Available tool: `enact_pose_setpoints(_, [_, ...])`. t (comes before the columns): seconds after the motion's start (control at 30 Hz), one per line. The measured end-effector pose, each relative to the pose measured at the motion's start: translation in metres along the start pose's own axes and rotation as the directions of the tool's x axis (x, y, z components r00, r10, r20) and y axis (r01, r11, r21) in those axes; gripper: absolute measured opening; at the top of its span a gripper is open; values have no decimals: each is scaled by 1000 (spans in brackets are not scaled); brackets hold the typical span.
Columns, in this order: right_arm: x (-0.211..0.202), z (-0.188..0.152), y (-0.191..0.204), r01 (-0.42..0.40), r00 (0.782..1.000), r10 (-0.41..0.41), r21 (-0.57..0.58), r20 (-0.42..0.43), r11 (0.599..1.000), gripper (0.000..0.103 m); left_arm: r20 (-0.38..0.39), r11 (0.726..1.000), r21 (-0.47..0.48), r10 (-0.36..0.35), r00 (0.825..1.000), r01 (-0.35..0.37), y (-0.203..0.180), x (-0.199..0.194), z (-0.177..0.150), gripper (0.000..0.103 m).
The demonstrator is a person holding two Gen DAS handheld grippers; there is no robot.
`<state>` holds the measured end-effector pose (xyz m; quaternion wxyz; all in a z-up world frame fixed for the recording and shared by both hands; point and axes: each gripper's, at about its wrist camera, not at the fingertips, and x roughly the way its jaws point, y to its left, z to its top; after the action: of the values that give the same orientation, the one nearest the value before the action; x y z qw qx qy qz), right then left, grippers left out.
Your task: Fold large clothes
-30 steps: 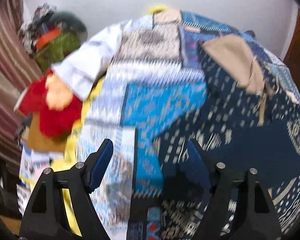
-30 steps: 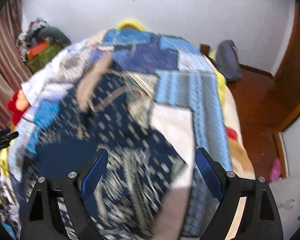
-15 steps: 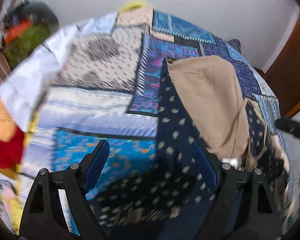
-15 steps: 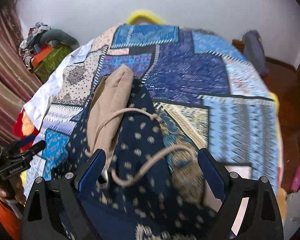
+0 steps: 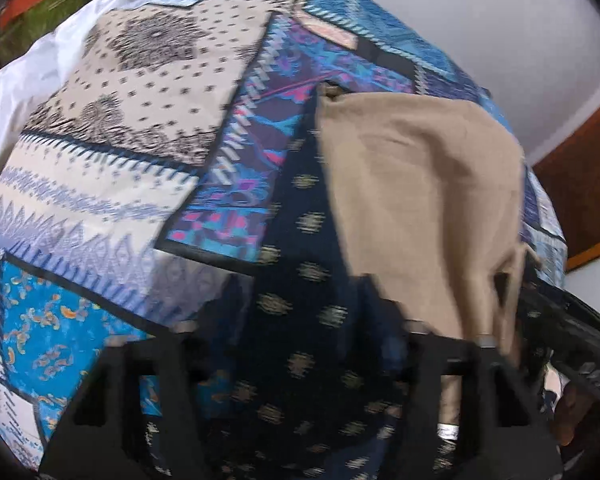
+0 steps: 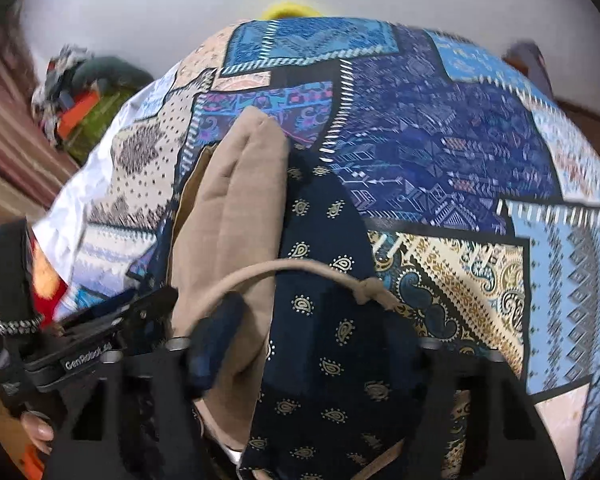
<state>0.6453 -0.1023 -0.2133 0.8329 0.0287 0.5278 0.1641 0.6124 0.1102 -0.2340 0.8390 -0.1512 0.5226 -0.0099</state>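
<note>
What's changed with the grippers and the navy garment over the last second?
Both grippers have come down and closer over the navy garment. The left gripper and the right gripper stood wide a second ago; their jaws are now closing with the navy cloth and its tan lining between them. The tan cord now crosses the right gripper's view. The patchwork bedspread lies as before.

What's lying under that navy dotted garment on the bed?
The patchwork bedspread shows all round the navy garment; a tan lining rests on it. Whatever lies directly beneath is covered.
</note>
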Motion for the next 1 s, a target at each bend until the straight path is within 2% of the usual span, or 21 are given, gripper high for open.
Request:
enact_pose_setpoints(0.07, [-6, -6, 3, -13, 1000, 14, -45, 7, 999, 25, 0, 1000, 12, 14, 1000, -14, -7, -3, -3, 21])
enact_pose_setpoints(0.17, [-17, -15, 4, -41, 999, 42, -56, 5, 998, 16, -8, 998, 51, 32, 999, -32, -16, -14, -7, 14])
enact_pose_setpoints(0.27, [-37, -29, 13, -24, 999, 27, -111, 27, 994, 14, 14, 997, 78, 1, 1000, -2, -20, -40, -16, 14])
enact_pose_setpoints(0.43, [-87, -65, 23, -91, 994, 99, -132, 50, 987, 14, 65, 981, 194, -32, 997, 19, -31, -97, -49, 14])
enact_pose_setpoints(0.63, [-135, -120, 45, -89, 993, 105, -219, 62, 972, 14, 26, 967, 252, -42, 999, 34, -23, -130, -103, 14])
enact_pose_setpoints(0.77, [-150, -161, 51, -83, 995, 95, -235, 42, 968, 14, -15, 965, 259, -35, 999, 37, -10, -133, -141, 14])
enact_pose_setpoints(1.0, [-143, -215, 41, 5, 1000, -3, -222, 9, 975, 15, -118, 963, 267, 59, 991, -26, 10, -101, -206, 16])
